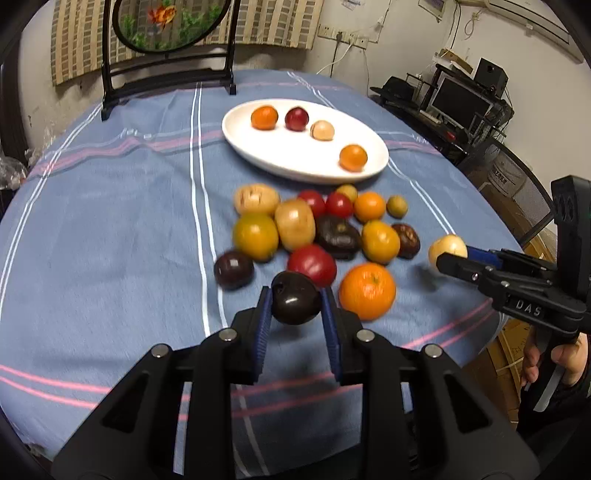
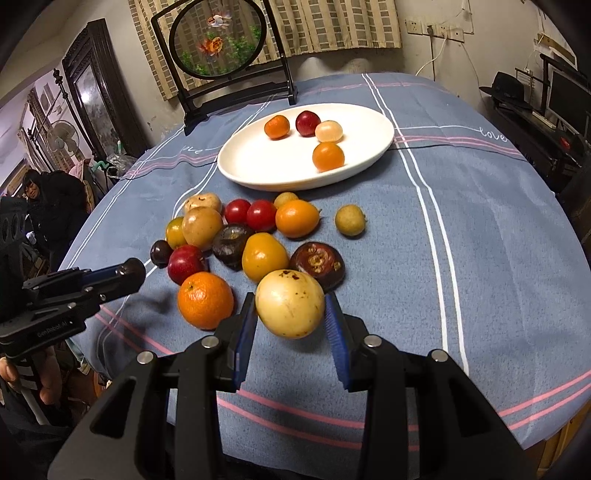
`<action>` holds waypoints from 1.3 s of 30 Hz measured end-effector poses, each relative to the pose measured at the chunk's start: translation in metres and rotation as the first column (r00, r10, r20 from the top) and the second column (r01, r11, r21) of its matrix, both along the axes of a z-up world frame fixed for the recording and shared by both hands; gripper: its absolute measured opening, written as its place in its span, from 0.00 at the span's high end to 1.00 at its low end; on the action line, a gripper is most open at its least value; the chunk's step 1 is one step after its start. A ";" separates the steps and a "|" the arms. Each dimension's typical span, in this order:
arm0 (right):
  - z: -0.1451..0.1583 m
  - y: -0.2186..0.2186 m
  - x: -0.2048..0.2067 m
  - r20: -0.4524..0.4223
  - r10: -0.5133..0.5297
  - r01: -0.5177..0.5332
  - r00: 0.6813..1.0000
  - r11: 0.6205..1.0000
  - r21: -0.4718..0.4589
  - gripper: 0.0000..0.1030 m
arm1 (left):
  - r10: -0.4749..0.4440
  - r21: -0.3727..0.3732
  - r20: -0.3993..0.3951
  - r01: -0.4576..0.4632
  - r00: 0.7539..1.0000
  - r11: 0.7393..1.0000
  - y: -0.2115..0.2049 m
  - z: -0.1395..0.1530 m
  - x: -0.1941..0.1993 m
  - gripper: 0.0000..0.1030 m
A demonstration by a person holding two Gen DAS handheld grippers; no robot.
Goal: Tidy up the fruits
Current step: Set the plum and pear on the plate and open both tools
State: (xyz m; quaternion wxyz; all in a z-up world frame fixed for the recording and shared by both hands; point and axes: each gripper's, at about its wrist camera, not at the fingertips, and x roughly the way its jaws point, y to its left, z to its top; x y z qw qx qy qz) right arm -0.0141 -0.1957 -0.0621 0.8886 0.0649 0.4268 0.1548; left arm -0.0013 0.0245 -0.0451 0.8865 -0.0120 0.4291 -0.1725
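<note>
My left gripper (image 1: 295, 297) is shut on a dark purple plum (image 1: 295, 304), held just above the blue striped cloth at the near edge of a fruit pile (image 1: 317, 229). In the right wrist view my right gripper (image 2: 290, 300) is shut on a pale yellow speckled fruit (image 2: 290, 308), also off the cloth. That fruit (image 1: 447, 248) shows at the right of the left wrist view too. A large orange (image 1: 367, 290) lies between the two grippers. Beyond the pile stands a white oval plate (image 1: 280, 162) holding several small fruits.
A black-framed round goldfish screen (image 1: 166, 33) stands at the table's far edge. The pile mixes tomatoes, oranges, yellow and dark fruits. The table's right edge (image 1: 517, 258) drops toward a desk with a monitor (image 1: 458, 99). A seated person (image 2: 37, 192) is off the left side.
</note>
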 end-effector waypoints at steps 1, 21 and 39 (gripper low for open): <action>0.002 0.000 0.002 0.003 -0.001 0.001 1.000 1.000 0.000 0.64 | -0.001 0.001 0.010 0.001 1.000 1.000 0.000 0.004 0.002 0.74; 0.058 0.035 0.166 0.056 0.125 -0.120 0.991 0.990 -0.073 0.64 | 0.003 0.028 0.029 -0.003 1.000 1.000 -0.034 0.054 0.185 0.73; 0.007 0.062 0.263 -0.040 0.106 -0.112 0.994 0.970 -0.214 0.44 | 0.079 0.027 -0.066 -0.077 0.995 0.997 -0.032 0.010 0.281 0.41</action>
